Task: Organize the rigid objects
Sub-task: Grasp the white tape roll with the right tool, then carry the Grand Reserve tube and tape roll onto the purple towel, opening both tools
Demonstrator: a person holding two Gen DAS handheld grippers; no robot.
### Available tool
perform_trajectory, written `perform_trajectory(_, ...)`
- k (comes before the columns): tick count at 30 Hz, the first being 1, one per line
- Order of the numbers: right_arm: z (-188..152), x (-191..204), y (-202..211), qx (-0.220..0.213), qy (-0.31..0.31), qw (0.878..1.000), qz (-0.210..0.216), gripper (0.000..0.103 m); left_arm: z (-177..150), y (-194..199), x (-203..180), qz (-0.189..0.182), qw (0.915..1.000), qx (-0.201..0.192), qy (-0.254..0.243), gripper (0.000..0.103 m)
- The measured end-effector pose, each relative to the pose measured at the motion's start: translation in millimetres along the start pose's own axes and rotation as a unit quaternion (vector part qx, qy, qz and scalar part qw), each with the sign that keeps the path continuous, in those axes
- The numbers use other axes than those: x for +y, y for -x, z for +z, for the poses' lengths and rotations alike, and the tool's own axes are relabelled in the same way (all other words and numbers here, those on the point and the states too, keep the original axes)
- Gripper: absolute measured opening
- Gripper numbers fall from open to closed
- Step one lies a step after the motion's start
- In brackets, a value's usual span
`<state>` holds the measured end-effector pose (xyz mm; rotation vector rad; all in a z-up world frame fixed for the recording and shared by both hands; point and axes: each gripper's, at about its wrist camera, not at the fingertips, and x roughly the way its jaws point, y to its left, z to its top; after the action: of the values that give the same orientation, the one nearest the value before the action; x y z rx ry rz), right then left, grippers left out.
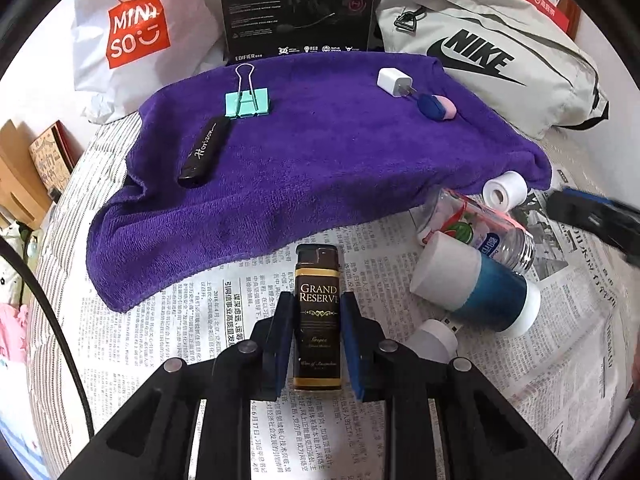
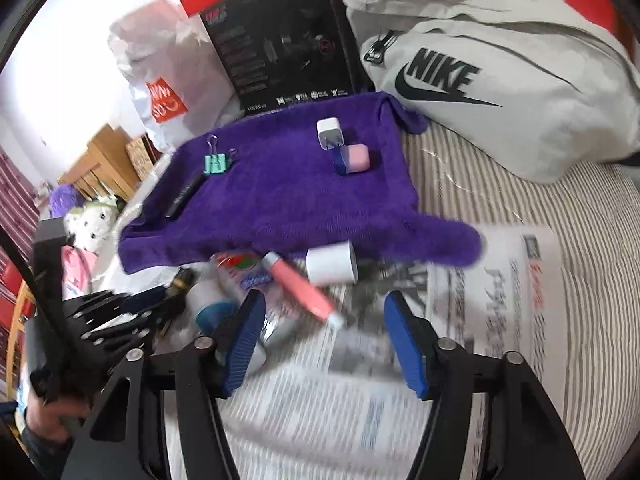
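Note:
My left gripper (image 1: 319,312) is shut on a black-and-gold Grand Reserve lighter (image 1: 318,320), held just above the newspaper (image 1: 168,344) at the near edge of the purple towel (image 1: 312,160). On the towel lie a green binder clip (image 1: 247,100), a black Horizon stick (image 1: 204,152), a white charger plug (image 1: 394,82) and a pink-and-blue case (image 1: 436,107). My right gripper (image 2: 325,328) is open and empty above the newspaper (image 2: 360,400), close to a pink tube (image 2: 304,288) and a white roll (image 2: 332,262).
A blue-and-white cylinder (image 1: 476,288), a clear bottle (image 1: 476,224) and a white roll (image 1: 505,191) lie right of the lighter. A Miniso bag (image 1: 136,32), a black Edifier box (image 1: 298,4) and a grey Nike bag (image 1: 492,52) stand behind the towel.

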<state>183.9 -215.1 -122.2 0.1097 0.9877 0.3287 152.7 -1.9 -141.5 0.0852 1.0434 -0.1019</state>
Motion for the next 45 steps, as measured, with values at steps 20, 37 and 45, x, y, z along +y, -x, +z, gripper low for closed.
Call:
perform_trajectory(20, 2, -2, -23, 0.031, 0.035, 0.997, -0.058, 0.032, -3, 1, 8, -0.005, 1.0000, -0.001, -0.002, 0.023)
perform_trajectory(37, -32, -18, -5, 0.046, 0.034, 0.996, -0.067, 0.031, -12, 8, 20, -0.020, 0.9997, -0.007, 0.013, 0.023)
perform_trajectory(45, -36, -20, -3, 0.047, 0.030, 0.997, -0.051, 0.031, -13, 20, 28, -0.041, 0.9986, -0.006, 0.033, 0.023)
